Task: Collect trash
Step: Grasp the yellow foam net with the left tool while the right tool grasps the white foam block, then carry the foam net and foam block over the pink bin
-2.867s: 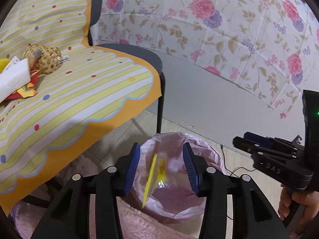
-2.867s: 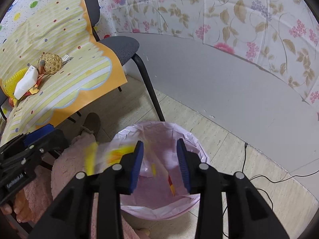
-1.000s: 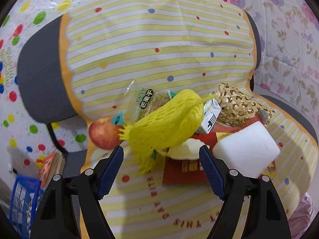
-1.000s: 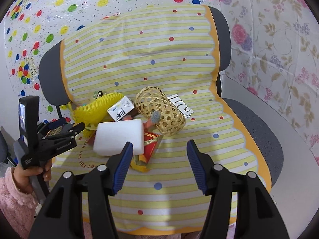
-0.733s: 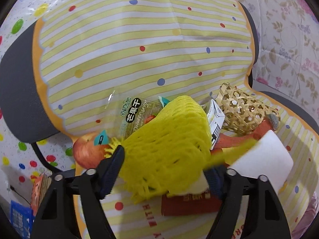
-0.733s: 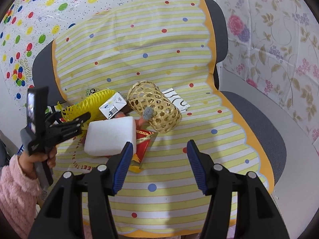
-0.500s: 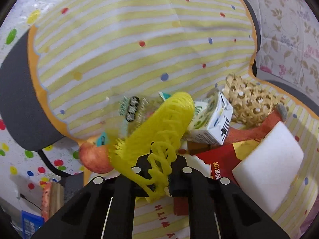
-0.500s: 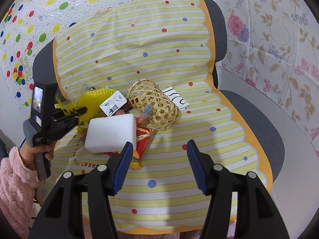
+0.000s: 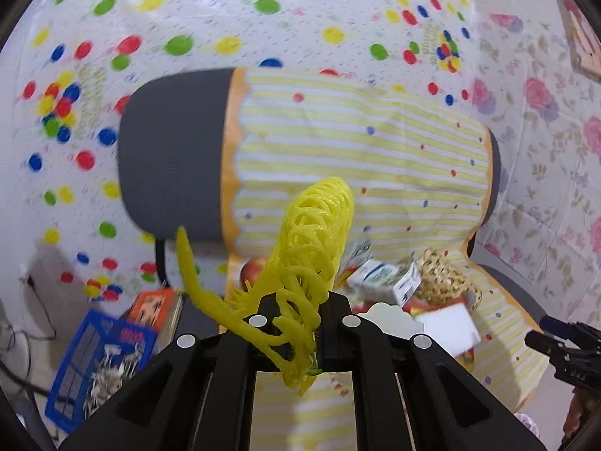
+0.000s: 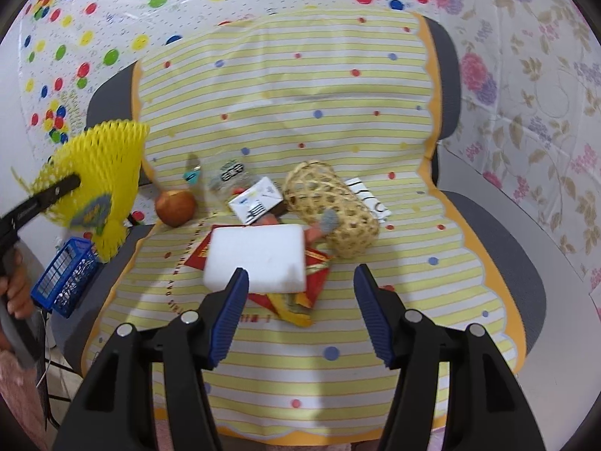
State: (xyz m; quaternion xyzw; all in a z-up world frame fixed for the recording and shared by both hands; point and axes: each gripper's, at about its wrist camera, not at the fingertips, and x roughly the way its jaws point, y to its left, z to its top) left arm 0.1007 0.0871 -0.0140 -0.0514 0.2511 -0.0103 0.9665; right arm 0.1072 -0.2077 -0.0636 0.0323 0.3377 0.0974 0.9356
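My left gripper (image 9: 300, 300) is shut on a yellow foam fruit net (image 9: 315, 248) and holds it in the air, off to the left of the trash pile. In the right wrist view the net (image 10: 97, 173) hangs at the far left. On the striped cloth (image 10: 300, 94) lie a white foam block (image 10: 255, 259), red wrappers (image 10: 315, 274), a small carton (image 10: 257, 197), a wicker basket (image 10: 330, 206), a clear snack bag (image 10: 229, 176) and an apple (image 10: 175, 206). My right gripper (image 10: 300, 300) hovers just in front of the foam block; its jaws are opening and nothing is between them.
The cloth covers two grey chairs (image 10: 499, 248) set side by side. A blue plastic basket (image 10: 64, 274) sits on the floor to the left. Dotted and floral sheets hang on the wall behind. A person's hand (image 10: 15, 293) grips the left tool.
The left gripper shut on the yellow net and lifted it up and away from the pile, uncovering the apple and snack bag. The right gripper came a little closer to the foam block.
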